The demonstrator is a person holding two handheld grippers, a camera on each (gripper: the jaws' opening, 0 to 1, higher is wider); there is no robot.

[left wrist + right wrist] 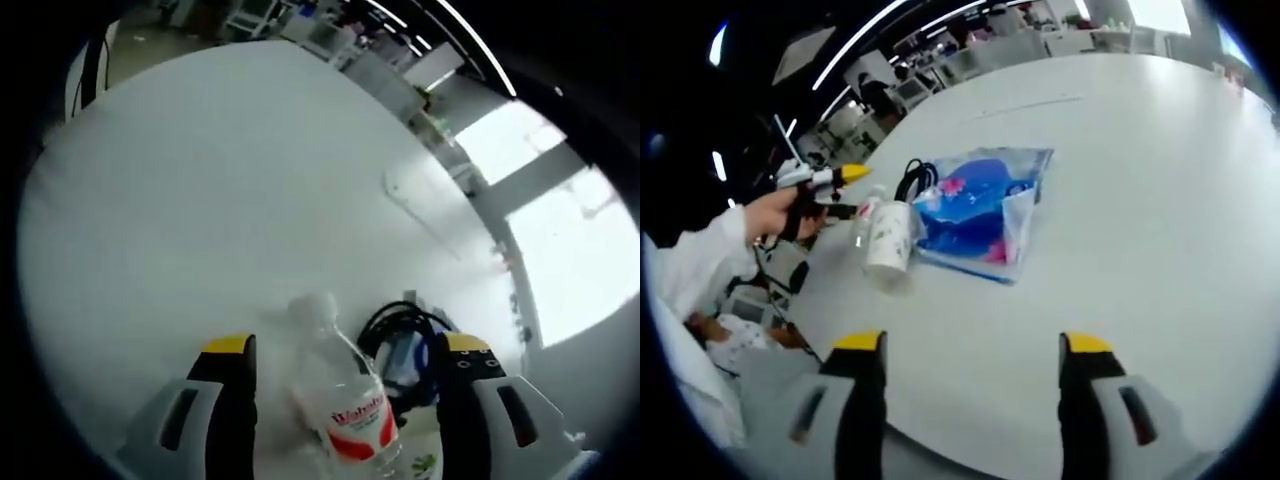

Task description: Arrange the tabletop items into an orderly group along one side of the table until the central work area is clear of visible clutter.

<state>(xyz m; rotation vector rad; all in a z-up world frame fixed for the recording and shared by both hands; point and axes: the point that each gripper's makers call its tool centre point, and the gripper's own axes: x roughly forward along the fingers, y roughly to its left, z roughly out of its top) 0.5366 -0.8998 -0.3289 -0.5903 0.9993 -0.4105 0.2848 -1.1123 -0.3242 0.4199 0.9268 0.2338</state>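
Left tongs straddle a water bottle on the white table.

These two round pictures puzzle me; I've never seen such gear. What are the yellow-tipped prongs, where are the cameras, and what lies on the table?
A person holds a two-jaw gripper in each hand, and a fisheye camera rides on each. The left gripper view looks along the left gripper, whose open jaws flank a clear water bottle with a red label, not clamping it. A black cable lies behind it. The right gripper view shows the right gripper open, holding nothing, over the white table. Farther off lie a blue plastic bag, the bottle and cable, and the person's hand holding the left gripper.
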